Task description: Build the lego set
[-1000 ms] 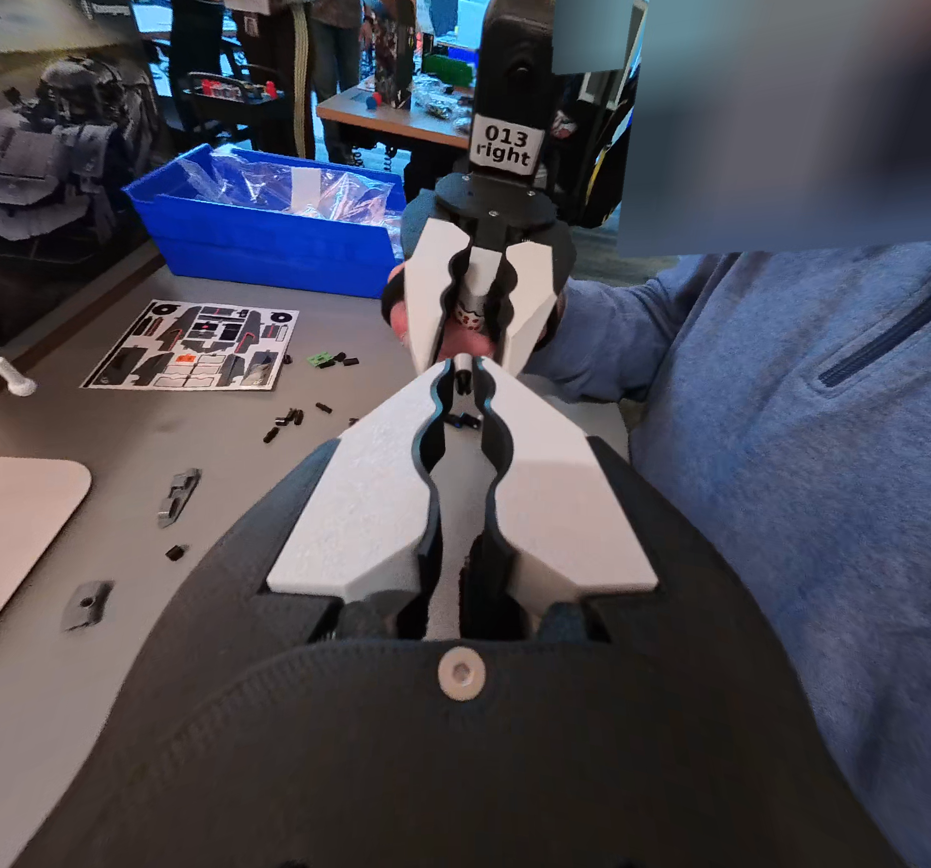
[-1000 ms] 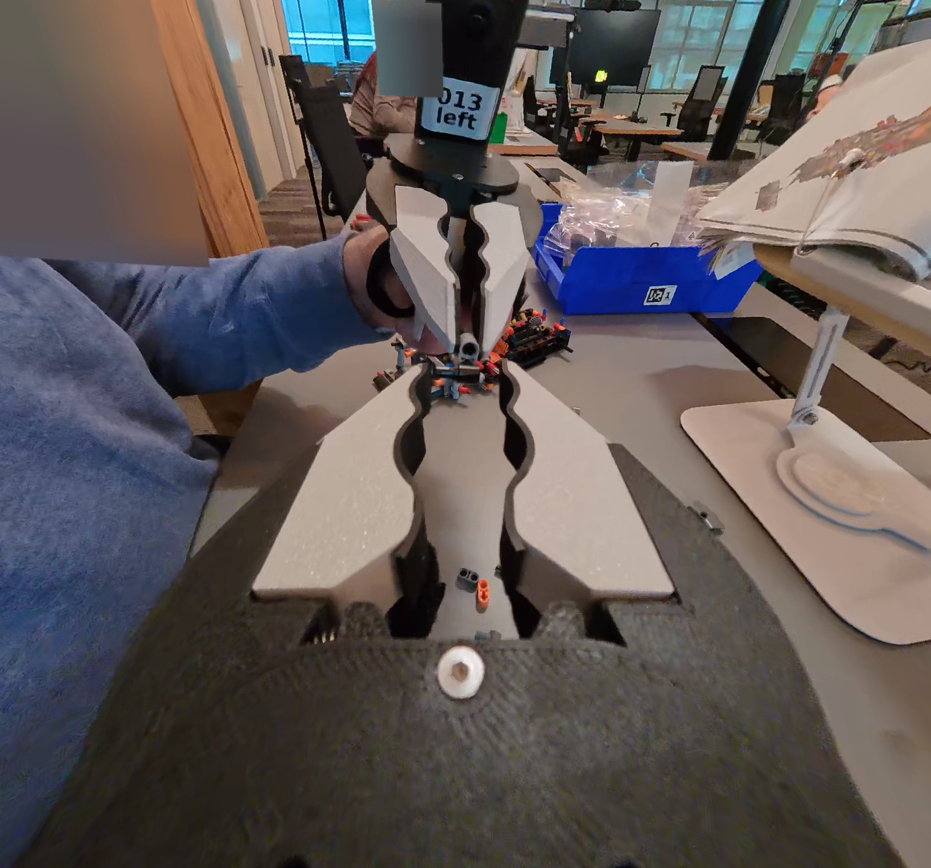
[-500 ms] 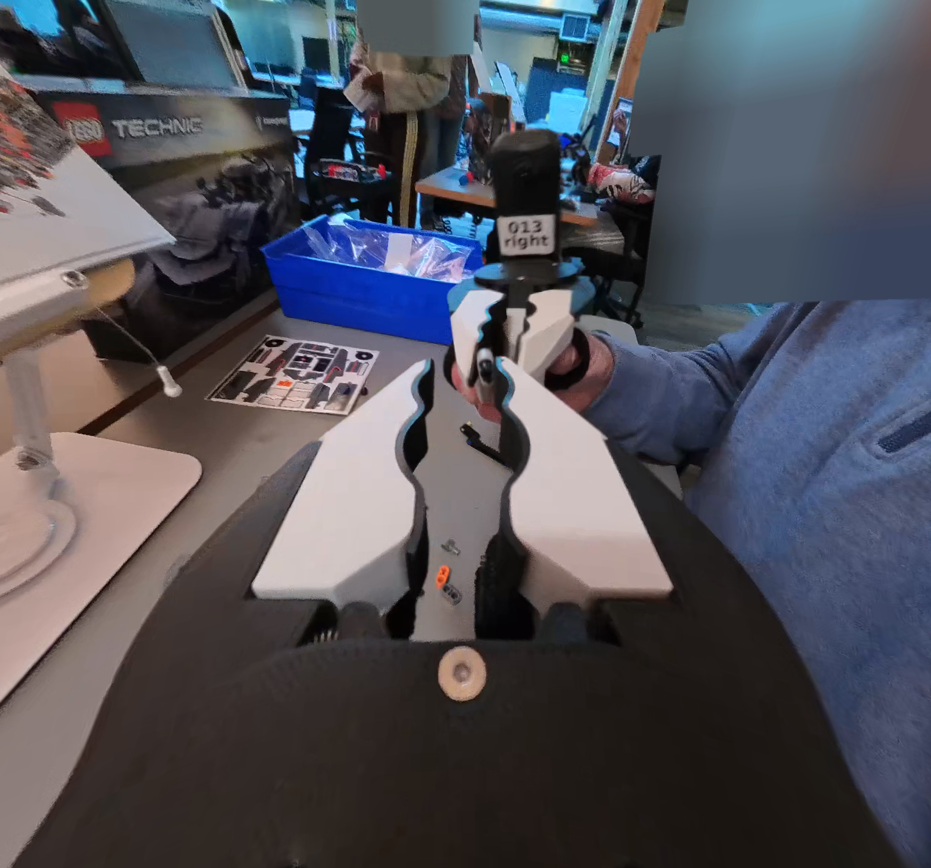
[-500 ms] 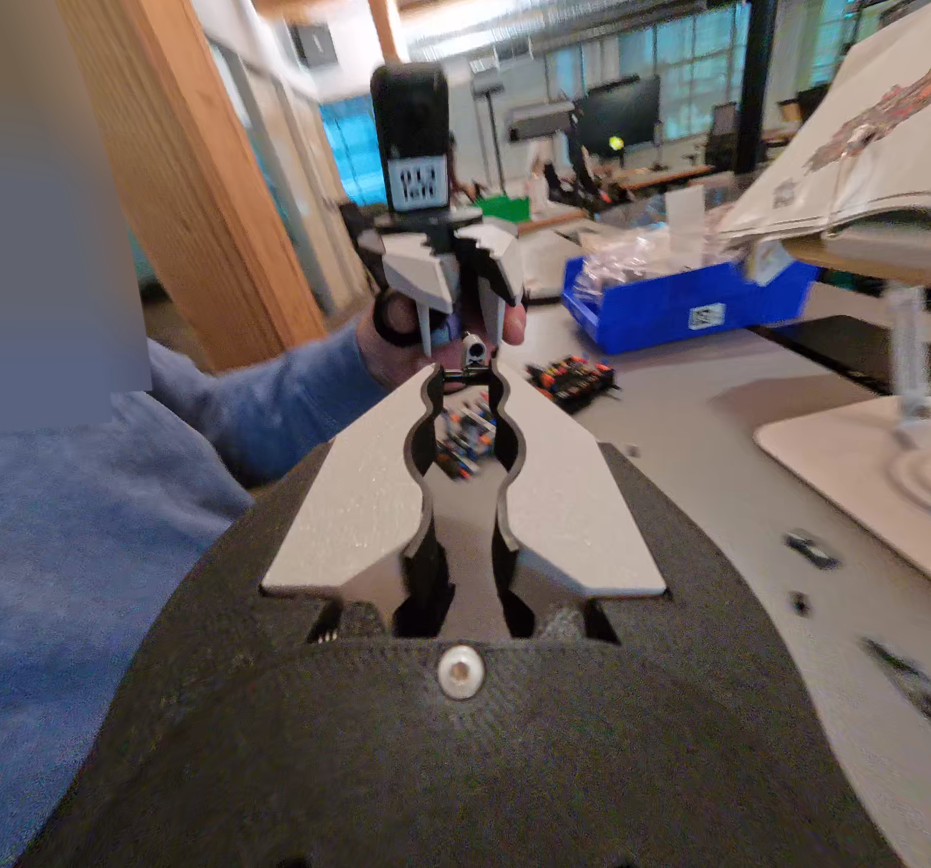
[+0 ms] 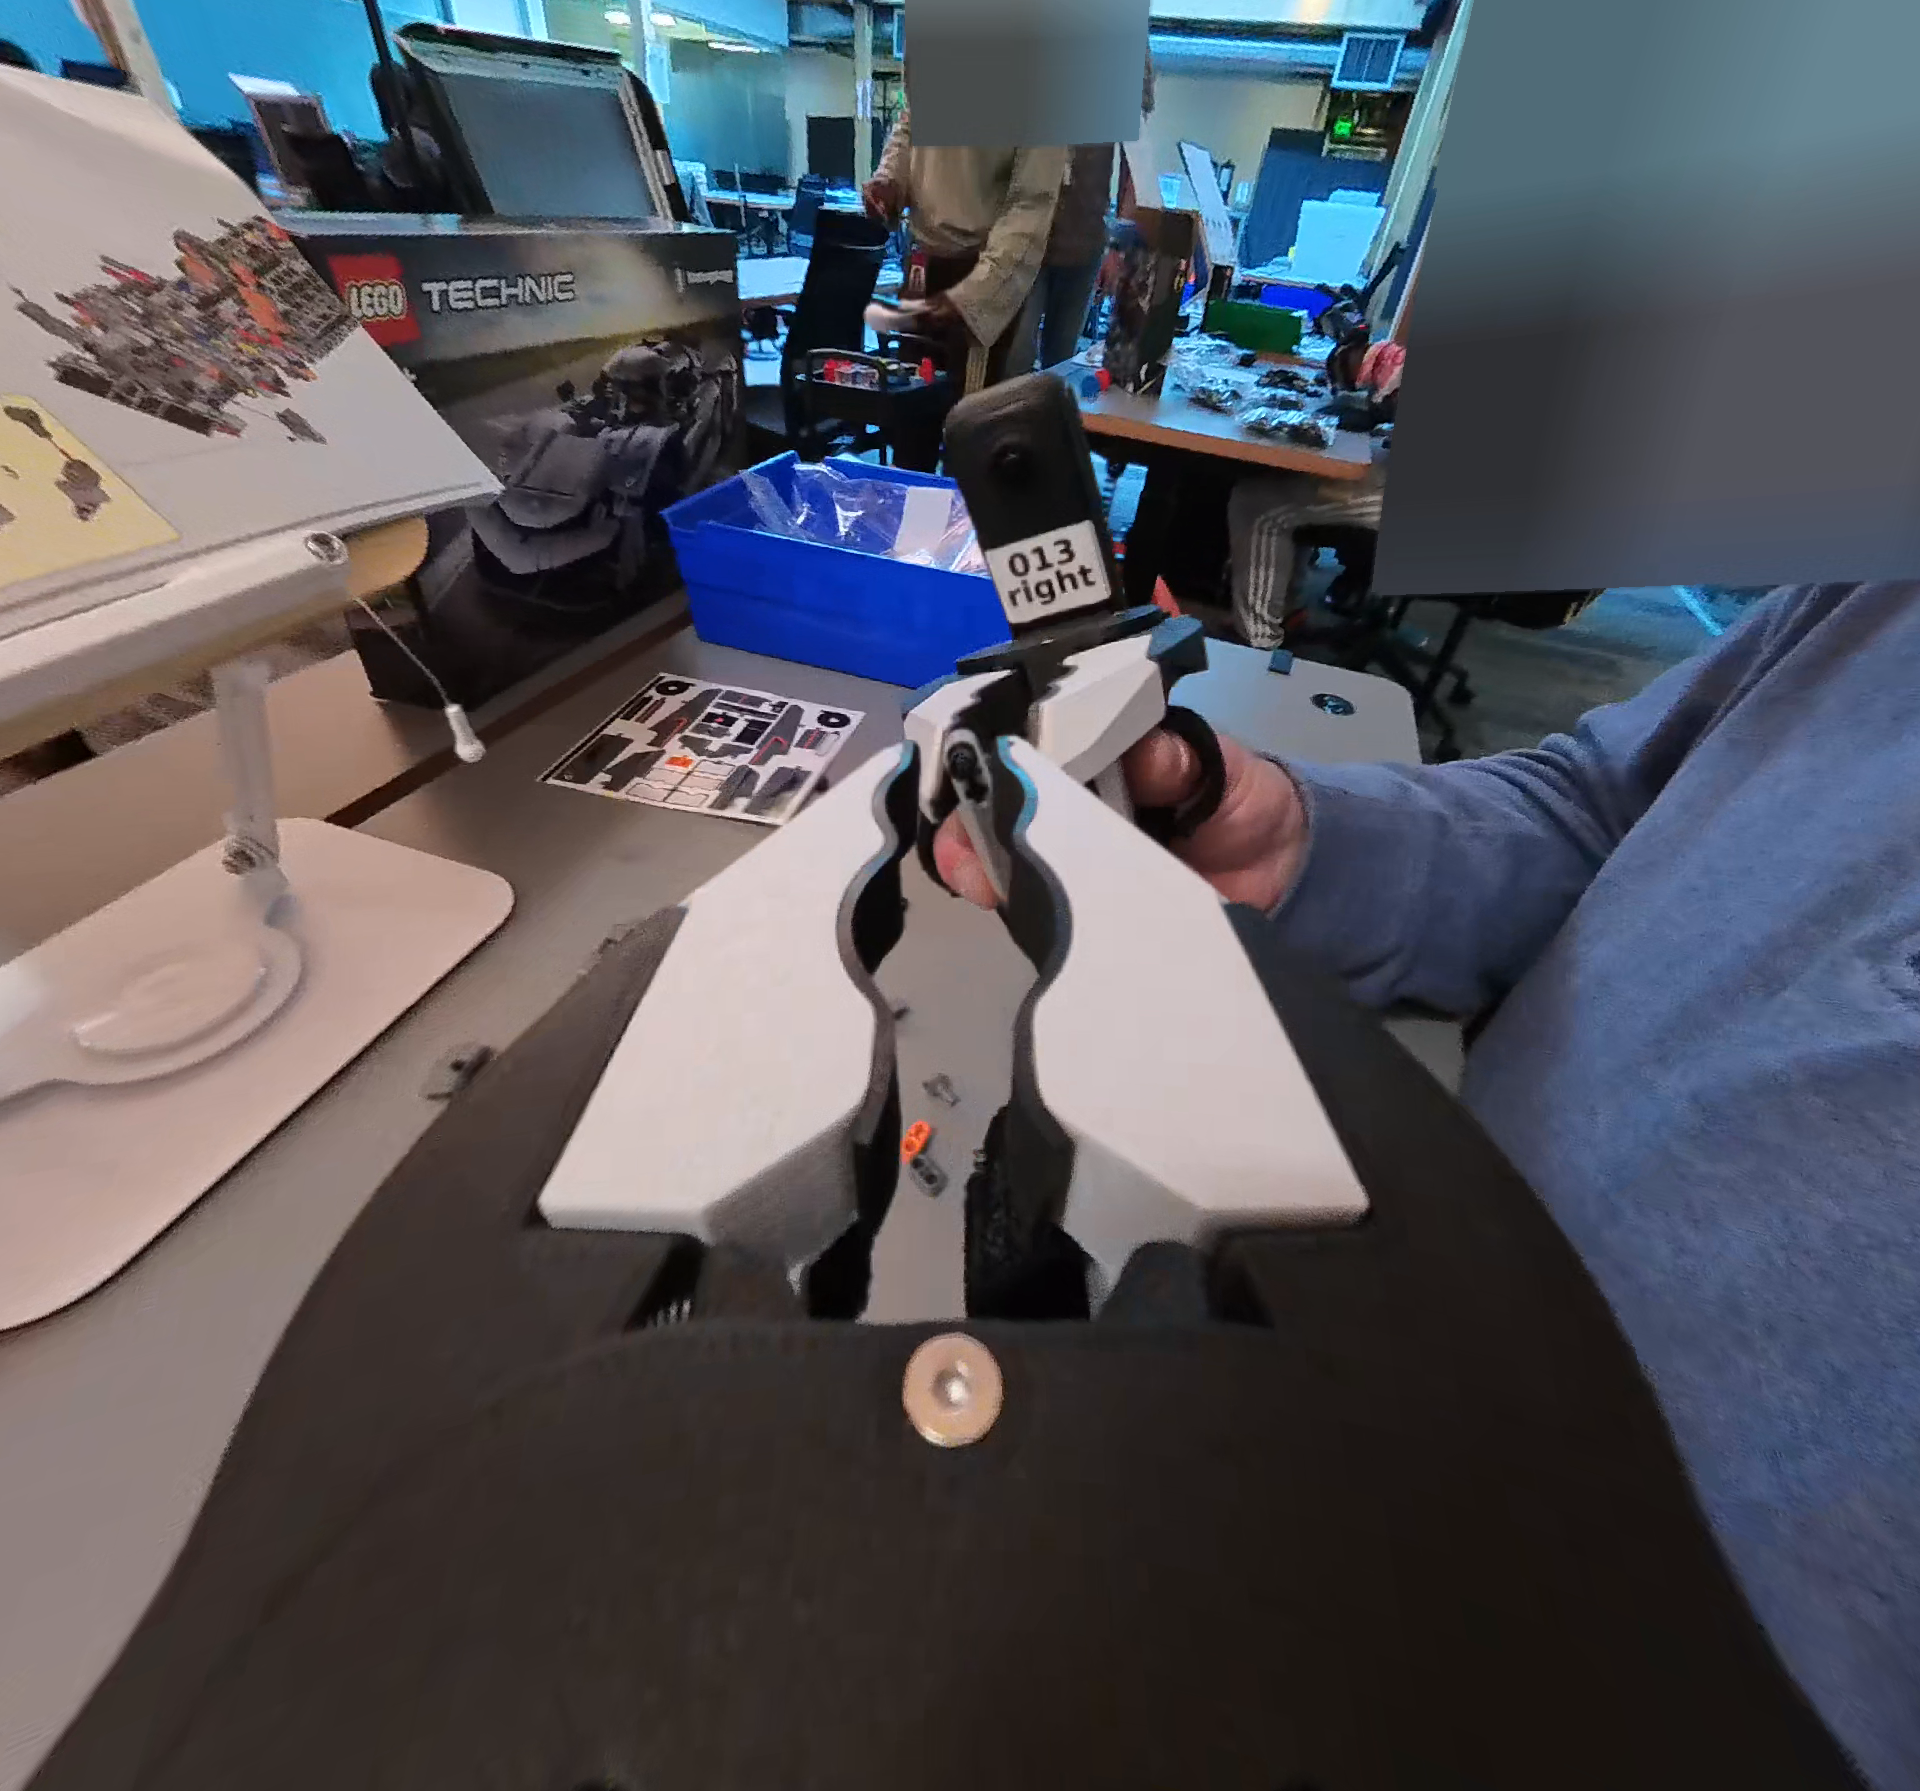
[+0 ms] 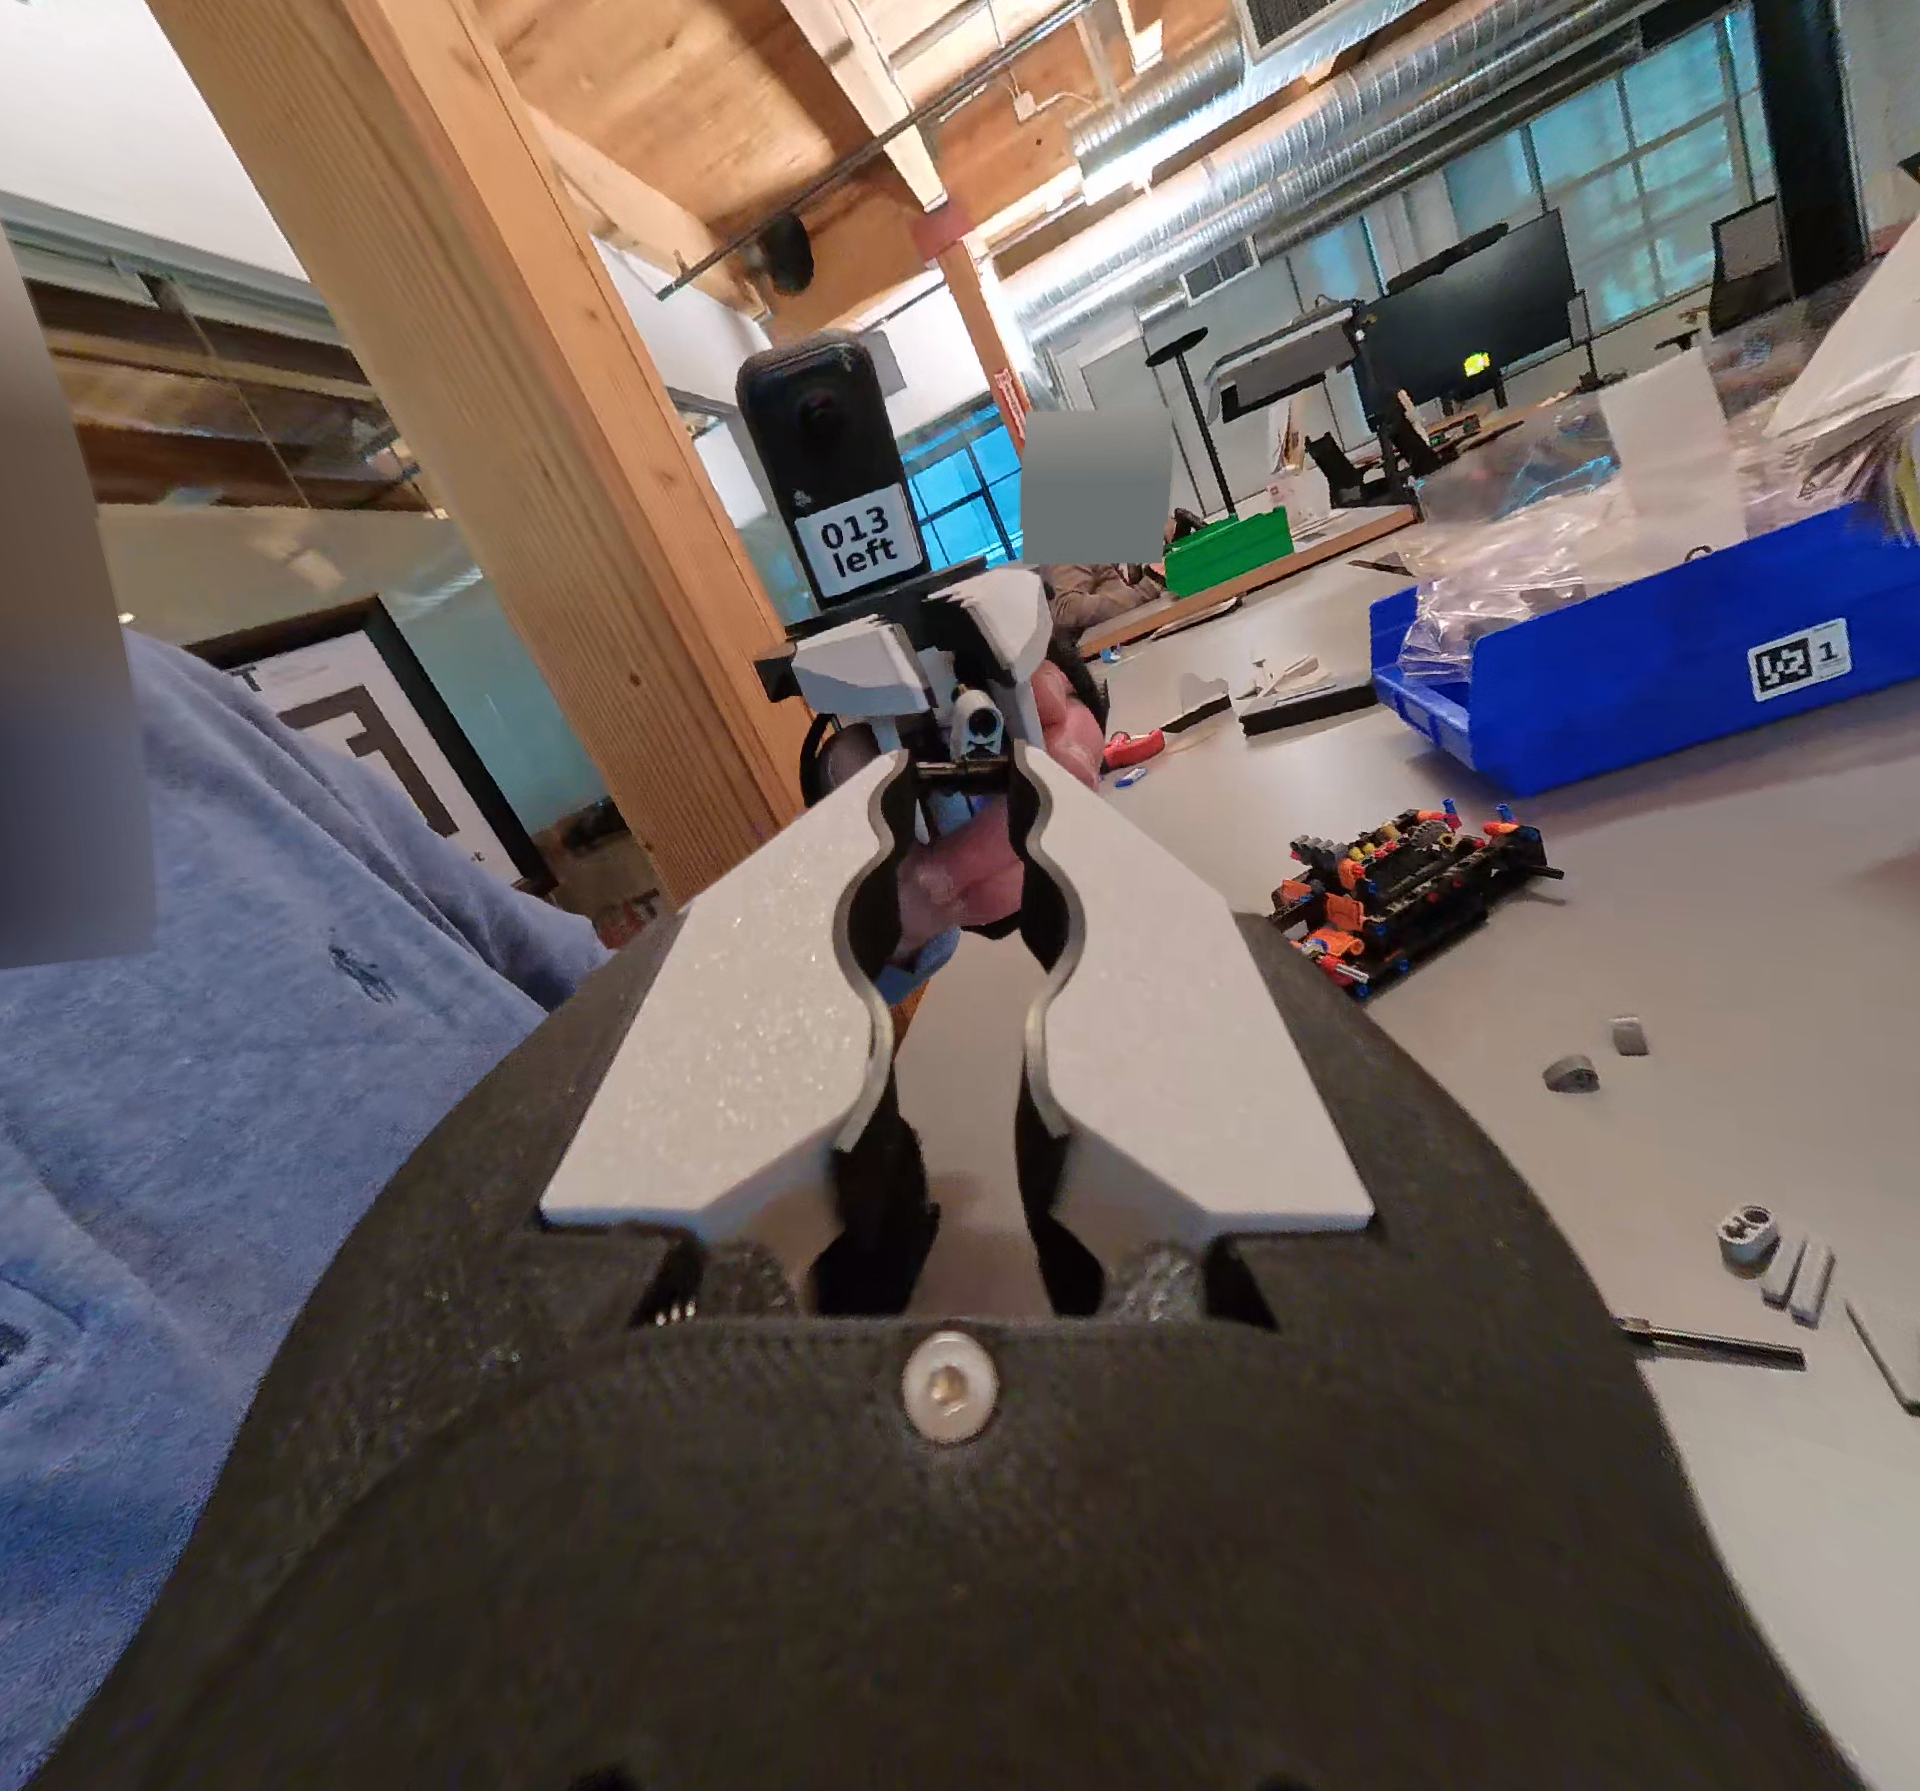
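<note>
My right fingers [image 6: 1049,785] clamp a black pin [image 6: 961,773] crosswise; my left gripper [image 5: 961,775] grips the grey connector [image 6: 977,723] just beyond.

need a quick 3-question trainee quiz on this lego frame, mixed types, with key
1. True or false: the partly built model rests on the table, in neither gripper.
2. The bin holding plastic bags is: A red, B blue, C green.
3. Fill in: the right gripper pinches a thin ____ pin across its tips.
Key: 1 true; 2 B; 3 black.
</note>
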